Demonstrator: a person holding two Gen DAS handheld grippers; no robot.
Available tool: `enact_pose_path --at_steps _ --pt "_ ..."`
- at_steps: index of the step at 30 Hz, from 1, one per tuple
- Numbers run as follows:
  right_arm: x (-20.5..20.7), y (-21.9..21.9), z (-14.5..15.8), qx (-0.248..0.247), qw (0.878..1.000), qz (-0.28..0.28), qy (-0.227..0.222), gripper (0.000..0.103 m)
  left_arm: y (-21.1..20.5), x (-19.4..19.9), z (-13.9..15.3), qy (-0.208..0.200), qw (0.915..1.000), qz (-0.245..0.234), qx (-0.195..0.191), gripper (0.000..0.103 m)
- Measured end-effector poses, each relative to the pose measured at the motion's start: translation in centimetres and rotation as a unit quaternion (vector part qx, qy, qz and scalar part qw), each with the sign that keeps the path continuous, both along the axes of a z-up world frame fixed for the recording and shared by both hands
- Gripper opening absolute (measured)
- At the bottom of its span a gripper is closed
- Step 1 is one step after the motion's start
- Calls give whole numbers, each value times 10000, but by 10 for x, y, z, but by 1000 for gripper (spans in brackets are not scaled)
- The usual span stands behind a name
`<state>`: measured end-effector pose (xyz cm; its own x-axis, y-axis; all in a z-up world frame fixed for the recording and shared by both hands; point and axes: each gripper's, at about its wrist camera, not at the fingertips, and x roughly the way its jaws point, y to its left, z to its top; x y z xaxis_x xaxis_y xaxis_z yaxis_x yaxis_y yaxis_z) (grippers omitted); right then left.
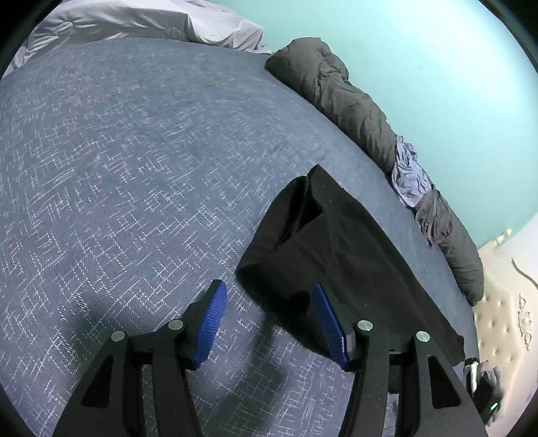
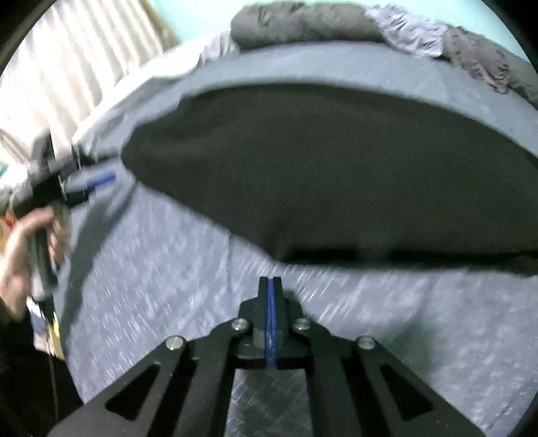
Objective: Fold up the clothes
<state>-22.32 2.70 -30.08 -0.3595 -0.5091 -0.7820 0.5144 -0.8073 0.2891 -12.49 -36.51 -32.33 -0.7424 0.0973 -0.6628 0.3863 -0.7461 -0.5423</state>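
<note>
Black, soft knit fabric is lying on the bed as one dark garment (image 1: pixel 339 248), already doubled into a long narrow strip with a folded flap showing at its far end. It is resting on the blue-grey bedspread with the pale woven cross-hatch pattern (image 1: pixel 134 168), toward the right side of the bed and near the edge where the person is standing. Judging by that tidy shape, the first folds are looking done, while shortening the strip into a compact packet and setting it aside is seemingly still waiting.

The left hand-held gripper (image 1: pixel 269 322) is hovering over the near left corner of the strip with its blue ribbed pads standing apart; nothing is being pinched, though the right-hand pad is sitting just over the cloth's edge. The right hand-held gripper (image 2: pixel 269 322) is pressed fully closed, blue pads meeting with no cloth between them, and is pointing down at bare bedspread just short of the garment's near long edge (image 2: pixel 336 174). In the blurred right wrist view the person's left hand (image 2: pixel 23 248) is showing at the left, wrapped around the other tool's handle.

Along the far side of the bed a rumpled dark grey bundle of bedding (image 1: pixel 349 101) is lying against the turquoise wall, with a crumpled lavender cloth (image 1: pixel 408 174) tucked into it; whether these are awaiting folding I cannot tell. A white duvet (image 1: pixel 134 23) is heaped at the far left.

No brand, label or legible writing is appearing anywhere.
</note>
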Motion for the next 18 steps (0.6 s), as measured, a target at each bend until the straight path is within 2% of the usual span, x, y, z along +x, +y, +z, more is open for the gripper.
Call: enact_pose_path --at_steps 5,9,12,15,18 --pt "-36 2 25 -73 9982 -485 357 1 6 -2 5 5 9999 -29 -101 59" --pt "-60 -10 4 145 9979 -622 110 2 13 -4 10 24 9995 -81 -298 59" --pt "-60 -13 -20 263 9975 -645 -84 2 21 -7 13 35 9989 -167 -439 59" --pt "-59 -3 -28 -150 9962 -846 -170 2 29 -10 16 38 9980 -273 -577 59" --pt "-62 13 -17 -427 9946 -922 -218 3 34 -10 18 92 9976 -292 -619 59"
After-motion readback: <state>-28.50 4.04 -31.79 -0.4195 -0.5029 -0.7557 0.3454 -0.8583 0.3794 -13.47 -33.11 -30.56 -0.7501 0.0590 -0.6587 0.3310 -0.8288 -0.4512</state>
